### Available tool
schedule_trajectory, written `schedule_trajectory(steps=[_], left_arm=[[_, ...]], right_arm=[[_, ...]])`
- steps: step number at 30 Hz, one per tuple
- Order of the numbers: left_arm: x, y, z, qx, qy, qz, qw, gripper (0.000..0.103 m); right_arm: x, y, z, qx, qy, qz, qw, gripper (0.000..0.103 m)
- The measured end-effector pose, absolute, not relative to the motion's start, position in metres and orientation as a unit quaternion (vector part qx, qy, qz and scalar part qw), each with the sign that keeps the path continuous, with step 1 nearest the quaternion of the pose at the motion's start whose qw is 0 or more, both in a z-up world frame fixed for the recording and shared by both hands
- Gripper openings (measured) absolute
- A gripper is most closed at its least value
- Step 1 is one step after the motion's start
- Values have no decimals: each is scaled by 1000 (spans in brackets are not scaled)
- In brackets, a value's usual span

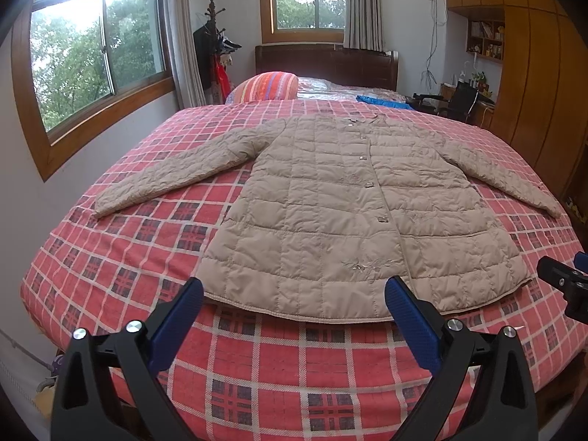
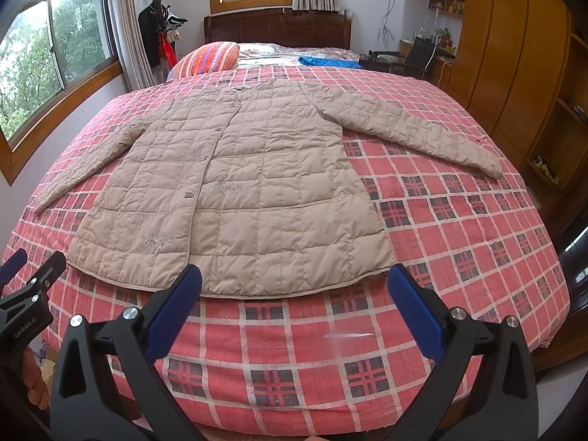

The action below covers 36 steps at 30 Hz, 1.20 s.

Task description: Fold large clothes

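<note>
both claws stand wide apart and grip nothing: the left gripper [image 1: 294, 294] hangs over the near edge of the bed, its blue pads [image 1: 411, 325] framing the coat's hem, and the right gripper [image 2: 294, 281] does the same from further right. a beige quilted coat [image 1: 338, 213] lies flat and front-up on the red plaid bedspread [image 1: 279, 378], buttoned down the middle, hem toward the cameras, collar toward the dark headboard [image 1: 327, 62]. both sleeves are spread out to the sides, angling down toward the bed's edges. beyond the collar sit a striped orange pillow [image 1: 266, 86] and a blue cloth [image 1: 382, 102].
</note>
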State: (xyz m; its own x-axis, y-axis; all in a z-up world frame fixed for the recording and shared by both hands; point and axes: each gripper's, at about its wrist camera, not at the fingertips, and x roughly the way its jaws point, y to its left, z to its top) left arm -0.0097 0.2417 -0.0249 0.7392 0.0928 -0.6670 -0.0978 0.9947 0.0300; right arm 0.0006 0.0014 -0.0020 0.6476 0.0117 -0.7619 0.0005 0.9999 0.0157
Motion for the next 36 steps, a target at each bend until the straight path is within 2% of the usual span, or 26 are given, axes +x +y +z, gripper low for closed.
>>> schedule_trajectory(steps=[36], left_arm=[[-10, 239, -22, -3, 357, 50, 933, 99]], right_arm=[[1, 3, -5, 8, 421, 5, 907, 100]])
